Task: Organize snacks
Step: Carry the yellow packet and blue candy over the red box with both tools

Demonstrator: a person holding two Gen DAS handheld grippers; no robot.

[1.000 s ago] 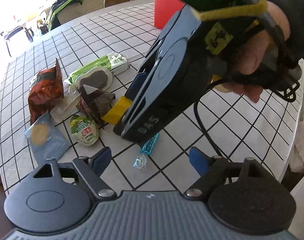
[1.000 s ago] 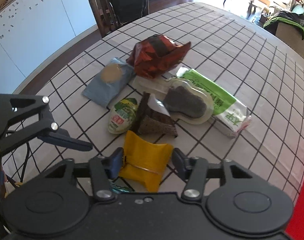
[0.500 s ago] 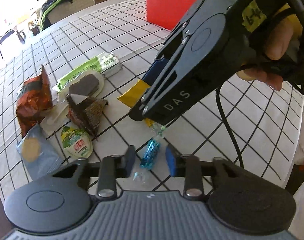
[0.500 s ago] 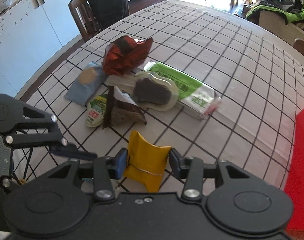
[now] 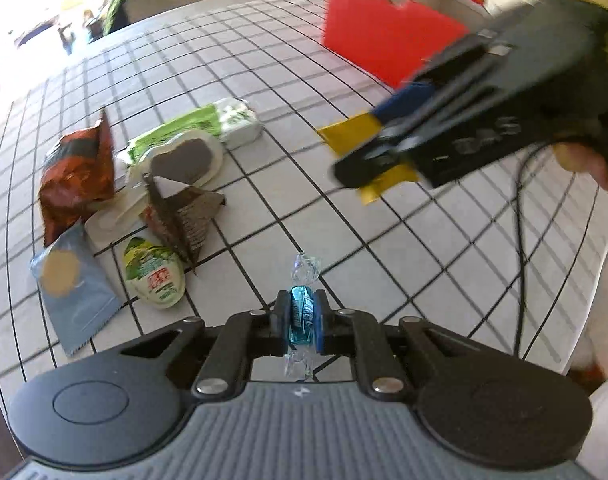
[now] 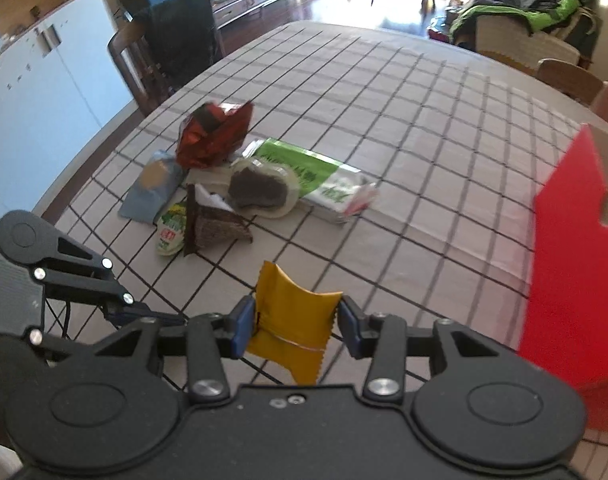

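The left gripper [image 5: 300, 322] is pinching a blue candy [image 5: 302, 314] at the bottom centre of the left wrist view, its pads pressed against the wrapper's middle while the clear twisted ends are sticking out above and below. The right gripper [image 6: 292, 322] is clamping a yellow packet [image 6: 294, 328] at the lower centre of its own view, the packet bowing between the pads; in the left view the same packet is showing at the right of the frame, carried above the checked table [image 5: 264, 60].

A red box [image 5: 383, 48] is standing at the upper right of the left view and along the right edge of the right view. It looks like the place the snacks are meant to go, though its inside is hidden, so whether anything is already in it cannot be told.

Left of centre in both views, six snacks are lying bunched together on the cloth: a red-brown bag [image 5: 78, 172], a green pack [image 5: 208, 124], a clear tray [image 5: 184, 158], a dark wedge packet [image 5: 184, 212], a green-white pouch [image 5: 156, 278] and a grey-blue sachet [image 5: 74, 292].

So the sorting seems to be in its early part: two items are in hand, six are waiting.
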